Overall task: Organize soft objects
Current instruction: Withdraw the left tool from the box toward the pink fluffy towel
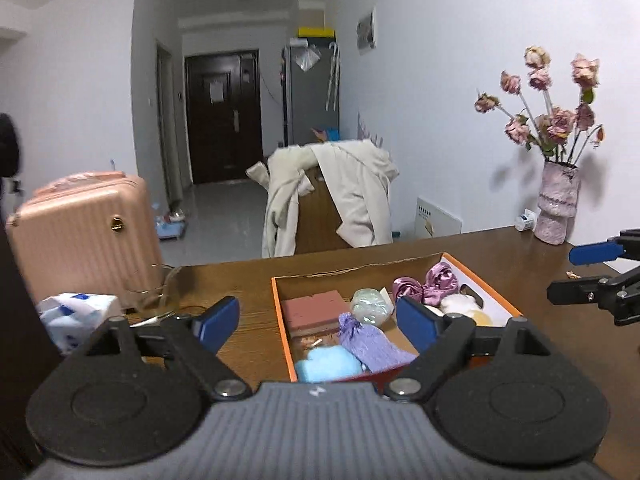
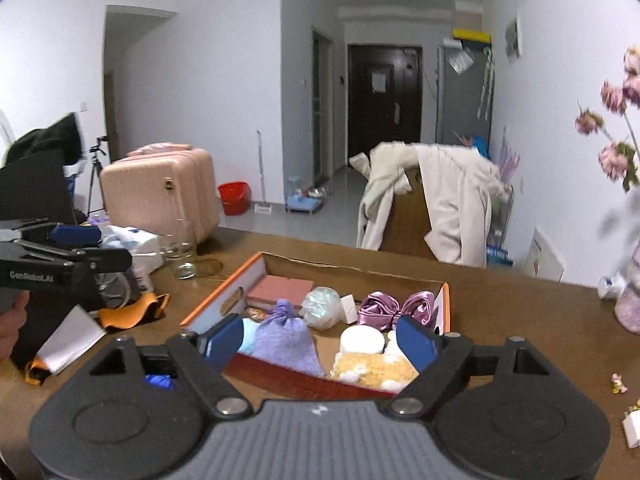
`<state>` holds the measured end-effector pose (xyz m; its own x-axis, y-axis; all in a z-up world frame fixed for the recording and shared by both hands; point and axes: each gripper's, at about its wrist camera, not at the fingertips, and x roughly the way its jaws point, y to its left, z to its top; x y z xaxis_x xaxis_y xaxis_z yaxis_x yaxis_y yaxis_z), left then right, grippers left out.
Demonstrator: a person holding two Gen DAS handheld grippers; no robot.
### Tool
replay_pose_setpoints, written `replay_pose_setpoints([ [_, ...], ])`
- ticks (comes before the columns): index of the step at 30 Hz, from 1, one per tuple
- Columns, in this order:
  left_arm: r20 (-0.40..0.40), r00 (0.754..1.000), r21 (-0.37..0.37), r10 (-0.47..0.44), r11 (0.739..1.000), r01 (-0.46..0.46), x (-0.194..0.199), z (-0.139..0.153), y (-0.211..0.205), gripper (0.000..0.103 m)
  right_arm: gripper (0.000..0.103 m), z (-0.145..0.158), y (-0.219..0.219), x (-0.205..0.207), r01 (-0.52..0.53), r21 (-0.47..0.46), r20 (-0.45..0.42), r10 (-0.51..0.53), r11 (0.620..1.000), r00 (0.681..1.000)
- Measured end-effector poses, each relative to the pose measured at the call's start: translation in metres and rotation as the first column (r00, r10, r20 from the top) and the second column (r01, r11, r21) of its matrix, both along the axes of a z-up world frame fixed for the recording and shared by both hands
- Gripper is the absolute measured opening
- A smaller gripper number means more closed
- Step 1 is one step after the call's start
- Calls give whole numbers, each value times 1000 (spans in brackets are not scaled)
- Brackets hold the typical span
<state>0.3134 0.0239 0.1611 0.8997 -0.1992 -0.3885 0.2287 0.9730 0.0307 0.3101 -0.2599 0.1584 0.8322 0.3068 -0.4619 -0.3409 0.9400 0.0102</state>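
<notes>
An orange-rimmed cardboard box (image 1: 280,312) (image 2: 216,300) sits on the brown table. It holds a lavender sachet (image 1: 372,342) (image 2: 284,340), a light blue fluffy piece (image 1: 328,364), a mauve satin scrunchie (image 1: 430,284) (image 2: 394,308), a pale green bundle (image 1: 370,306) (image 2: 322,306), a pink block (image 1: 316,310) (image 2: 280,288), a white puff (image 2: 360,340) and a yellow plush (image 2: 372,368). My left gripper (image 1: 316,324) hovers open above the box's near left side with nothing between its pads; it also shows at the left edge of the right wrist view (image 2: 80,248). My right gripper (image 2: 320,342) (image 1: 592,276) hangs open and empty over the near right side.
Left of the box lie a tissue pack (image 1: 76,316), a drinking glass (image 2: 182,256) and an orange cloth (image 2: 128,312). A vase of dried roses (image 1: 558,208) stands at the table's far right. Behind the table are a chair draped with a cream coat (image 1: 340,196) and a pink suitcase (image 1: 84,232).
</notes>
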Motion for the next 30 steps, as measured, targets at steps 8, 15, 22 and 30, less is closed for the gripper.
replay_pose_setpoints([
  [8,17,999,-54,33,998,-32,-103,-42,-6,94,92,-42,4,-98,-19,-27,96,21,999,995],
  [15,5,996,-49,89,995,-89,-172,-92,-13,94,92,-95,6,-165,30,-16,99,-29,999,995],
  [22,-12,994,-37,108,993,-108,-202,-108,-12,94,92,-122,5,-208,50,17,84,-51,999,995],
  [30,-15,995,-35,104,994,-104,-193,-109,-17,95,92,-124,5,-205,72,21,88,-74,997,993],
])
